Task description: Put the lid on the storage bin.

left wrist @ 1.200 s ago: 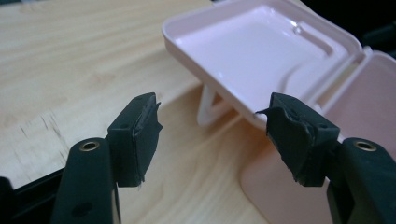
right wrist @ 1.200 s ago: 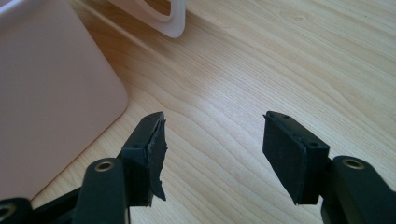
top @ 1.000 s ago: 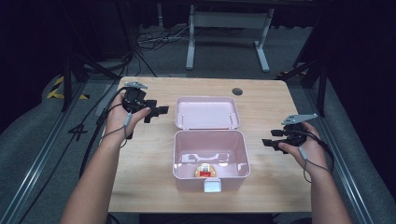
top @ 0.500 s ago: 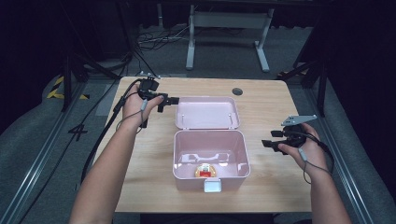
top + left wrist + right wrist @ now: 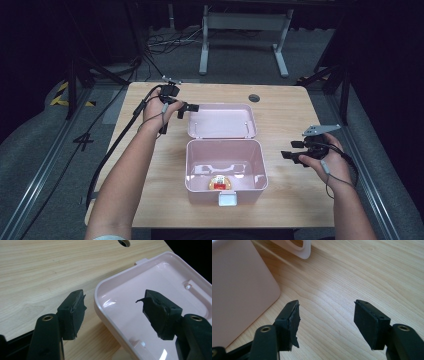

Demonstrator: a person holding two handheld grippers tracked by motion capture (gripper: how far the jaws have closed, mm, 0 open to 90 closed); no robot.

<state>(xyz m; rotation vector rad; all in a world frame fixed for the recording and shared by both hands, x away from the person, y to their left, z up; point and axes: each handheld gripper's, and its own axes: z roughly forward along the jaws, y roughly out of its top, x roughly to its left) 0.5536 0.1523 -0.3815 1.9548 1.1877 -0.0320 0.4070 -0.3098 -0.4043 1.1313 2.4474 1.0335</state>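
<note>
A pink box (image 5: 226,165) sits mid-table, its lid (image 5: 222,121) lying flat behind it. The left gripper (image 5: 189,107), released and empty, straddles the lid's left rim. The right gripper (image 5: 290,150), also spread empty, hovers near the table's right edge, beside the box.

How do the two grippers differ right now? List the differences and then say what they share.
1. The left gripper reaches to the far left corner of the open pink lid; the right gripper sits off to the right of the pink box.
2. The left gripper's jaws straddle the lid's rim, one over the lid, one over the table; the right gripper's jaws have only bare wood between them.
Shared: both are open and hold nothing.
</note>
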